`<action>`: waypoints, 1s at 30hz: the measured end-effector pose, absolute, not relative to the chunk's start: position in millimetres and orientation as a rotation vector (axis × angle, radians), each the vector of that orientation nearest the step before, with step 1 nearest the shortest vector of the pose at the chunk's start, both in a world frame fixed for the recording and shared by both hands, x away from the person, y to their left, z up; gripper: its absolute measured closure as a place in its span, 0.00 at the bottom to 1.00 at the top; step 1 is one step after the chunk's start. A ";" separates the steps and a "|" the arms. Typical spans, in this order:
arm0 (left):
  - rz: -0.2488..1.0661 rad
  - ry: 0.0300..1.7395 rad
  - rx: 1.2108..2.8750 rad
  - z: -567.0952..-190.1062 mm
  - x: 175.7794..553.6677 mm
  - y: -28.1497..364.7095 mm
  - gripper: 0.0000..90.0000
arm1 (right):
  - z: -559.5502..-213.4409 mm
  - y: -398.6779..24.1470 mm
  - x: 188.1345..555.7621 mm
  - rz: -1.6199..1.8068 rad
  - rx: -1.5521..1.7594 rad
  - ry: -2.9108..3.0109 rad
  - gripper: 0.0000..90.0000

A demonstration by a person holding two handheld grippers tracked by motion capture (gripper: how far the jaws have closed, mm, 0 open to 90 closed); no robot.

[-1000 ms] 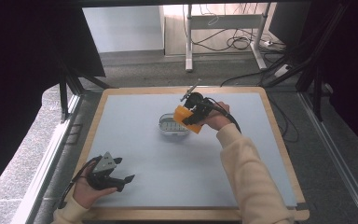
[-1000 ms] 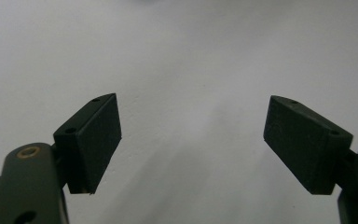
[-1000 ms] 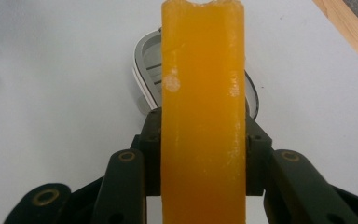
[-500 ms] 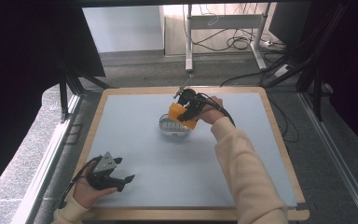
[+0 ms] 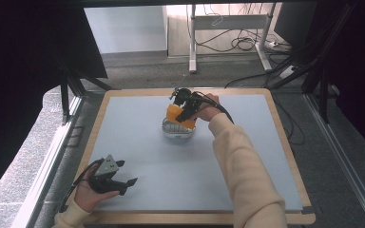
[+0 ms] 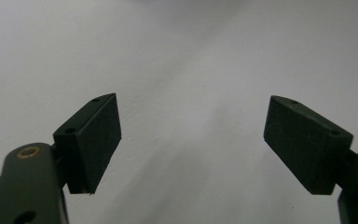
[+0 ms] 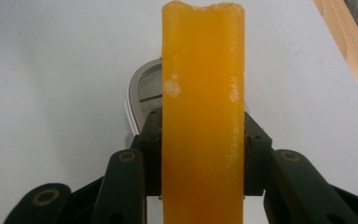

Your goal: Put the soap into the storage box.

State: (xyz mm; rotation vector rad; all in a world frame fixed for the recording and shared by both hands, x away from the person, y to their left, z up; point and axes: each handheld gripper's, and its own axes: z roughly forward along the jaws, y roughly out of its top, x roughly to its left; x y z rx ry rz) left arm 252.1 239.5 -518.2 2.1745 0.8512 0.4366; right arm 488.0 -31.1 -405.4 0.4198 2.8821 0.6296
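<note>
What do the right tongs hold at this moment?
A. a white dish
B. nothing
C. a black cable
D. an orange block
D: in the right gripper view, the right tongs are shut on the orange block, with both jaws pressed against its sides, above the white dish.

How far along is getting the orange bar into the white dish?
Done: the right gripper is clamped on the orange bar and has it above the white dish. In hand: lining the bar up over the dish. Left: lowering it in and letting go. The left gripper rests open at the near table edge, holding nothing.
</note>
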 end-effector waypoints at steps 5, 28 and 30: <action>0.432 0.854 2.167 -518.2 252.2 240.6 0.21 | -409.8 -27.7 493.9 0.619 0.407 2.894 0.69; 0.433 0.857 2.165 -517.9 252.1 241.9 0.21 | -426.7 -17.7 508.6 0.596 0.242 2.950 0.69; 0.433 0.857 2.165 -518.0 252.2 242.1 0.21 | -428.2 -16.6 509.7 0.574 0.215 2.958 0.69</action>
